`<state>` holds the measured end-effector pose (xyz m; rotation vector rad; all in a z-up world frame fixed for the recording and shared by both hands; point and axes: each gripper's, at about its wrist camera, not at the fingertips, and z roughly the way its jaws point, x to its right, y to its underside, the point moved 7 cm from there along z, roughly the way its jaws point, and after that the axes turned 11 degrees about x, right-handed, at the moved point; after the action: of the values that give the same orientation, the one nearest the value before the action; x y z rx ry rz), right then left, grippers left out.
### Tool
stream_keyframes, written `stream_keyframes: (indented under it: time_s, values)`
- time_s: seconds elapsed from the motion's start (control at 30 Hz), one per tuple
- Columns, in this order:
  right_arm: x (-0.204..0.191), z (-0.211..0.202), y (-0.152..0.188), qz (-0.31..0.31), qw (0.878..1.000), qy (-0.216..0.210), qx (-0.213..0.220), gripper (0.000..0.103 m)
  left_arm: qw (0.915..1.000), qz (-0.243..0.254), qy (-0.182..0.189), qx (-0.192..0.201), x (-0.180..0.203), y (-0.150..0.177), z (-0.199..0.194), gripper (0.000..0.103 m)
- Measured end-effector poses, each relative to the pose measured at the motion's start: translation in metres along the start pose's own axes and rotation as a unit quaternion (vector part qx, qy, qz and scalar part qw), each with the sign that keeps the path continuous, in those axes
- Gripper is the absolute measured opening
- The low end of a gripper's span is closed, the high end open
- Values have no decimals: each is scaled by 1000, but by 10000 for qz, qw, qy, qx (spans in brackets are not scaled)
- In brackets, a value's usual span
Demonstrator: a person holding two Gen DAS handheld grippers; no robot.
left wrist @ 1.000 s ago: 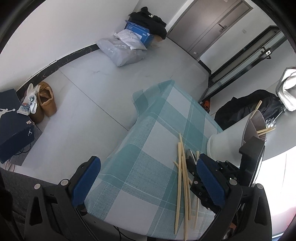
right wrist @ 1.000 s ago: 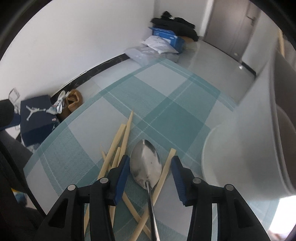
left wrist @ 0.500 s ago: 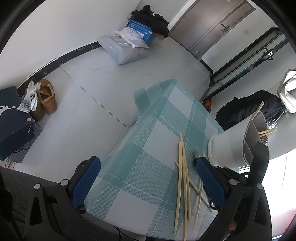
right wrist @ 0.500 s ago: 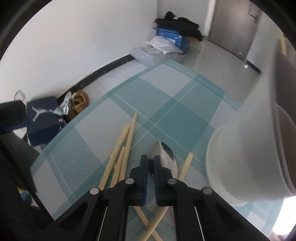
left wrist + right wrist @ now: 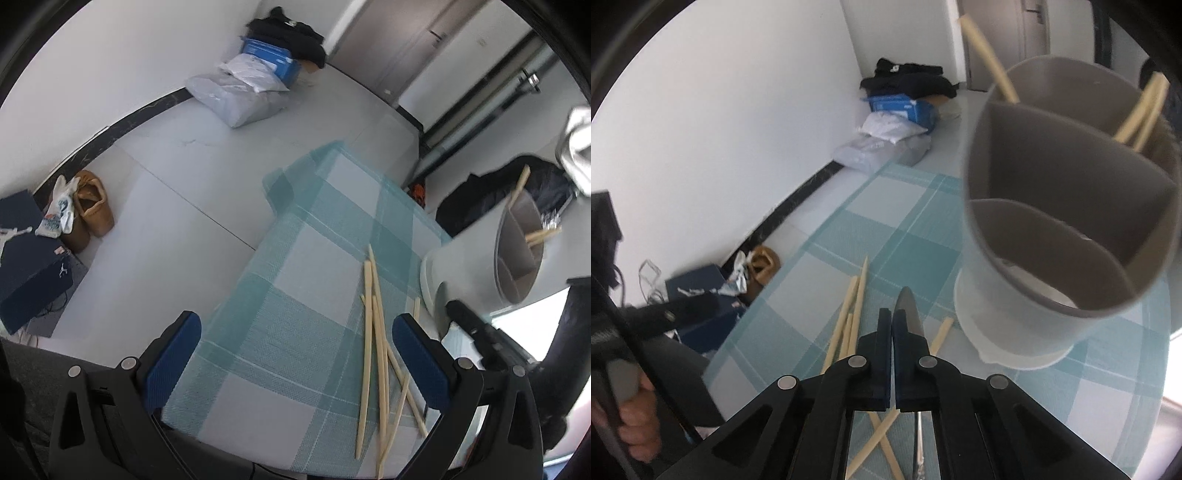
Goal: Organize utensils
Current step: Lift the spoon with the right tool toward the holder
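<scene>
From your left wrist view, your left tongs (image 5: pixel 295 354) are wide open with nothing in them, hanging over the checked cloth (image 5: pixel 295 332) on the tabletop. A bunch of chopsticks (image 5: pixel 373 332) lies loose and crossed on the cloth, close to the right blue pad. Just past them stands the holder (image 5: pixel 476 273), a pale cup with a gray inside split into parts, and a few sticks already stand in it. A dark piece of your other tool shows at the right edge. From your right wrist view, your right tongs (image 5: pixel 893 332) are closed tight on a spoon (image 5: pixel 908 306). Its shiny bowl pokes out past the pads, and its thin handle runs back under the tongs. The spoon is off the cloth, above the loose chopsticks. The holder is up close on the right, and you can look down into its parts. Two sticks lean in the far right part and one in the far left part. Your left hand (image 5: pixel 628 417) shows at the bottom left, holding its tool.
</scene>
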<state>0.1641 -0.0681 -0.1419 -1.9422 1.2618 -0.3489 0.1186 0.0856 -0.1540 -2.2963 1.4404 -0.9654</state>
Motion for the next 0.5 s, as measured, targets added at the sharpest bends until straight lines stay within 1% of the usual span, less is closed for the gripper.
stream_keyframes:
  time_s: [0.1, 0.17, 0.33, 0.5]
  values:
    - [8, -12, -2, 288, 9994, -99, 155, 0, 9995, 300, -55, -117, 8, 7, 7, 102]
    - [15, -21, -3, 505, 9983, -157, 258, 0, 9983, 509, -107, -275, 13, 14, 14, 102]
    - [34, -45, -2, 864, 9942, -240, 591, 0, 9934, 934, -306, -589, 22, 32, 29, 102]
    - [49, -56, -2, 1153, 9895, -357, 799, 0, 9864, 1372, -707, -573, 27, 35, 37, 101]
